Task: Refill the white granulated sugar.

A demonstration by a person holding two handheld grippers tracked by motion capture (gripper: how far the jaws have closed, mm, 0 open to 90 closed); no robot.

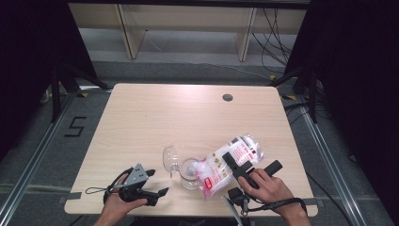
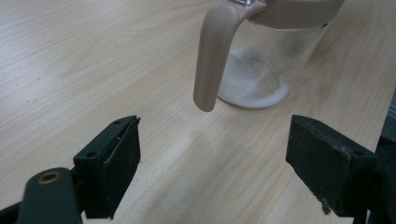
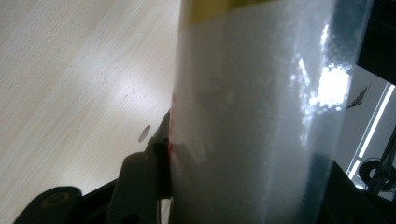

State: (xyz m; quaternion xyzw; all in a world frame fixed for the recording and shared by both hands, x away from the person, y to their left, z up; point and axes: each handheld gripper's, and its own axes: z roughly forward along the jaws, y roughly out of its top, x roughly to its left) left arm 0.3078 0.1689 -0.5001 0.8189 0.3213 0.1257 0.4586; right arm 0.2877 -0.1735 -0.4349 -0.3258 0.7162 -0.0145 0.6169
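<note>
Pouring step, I'd say: bag [image 1: 229,162] tipped mouth-down over the jar [image 1: 190,173] near the table [image 1: 155,117] front edge, w/ right gripper [image 1: 235,167] clamped on it. Left gripper [image 1: 149,182] idle, jaws apart, beside the jar; next calls for more tilt, mouth kept over the rim.

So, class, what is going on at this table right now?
A person is pouring white grains from a plastic bag into a clear jar on the table. The right gripper is clamped on the bag and tips its mouth over the jar. A small heap already lies in the jar's bottom. The left gripper waits open beside the jar's handle. The lid lies next to the jar.
</note>
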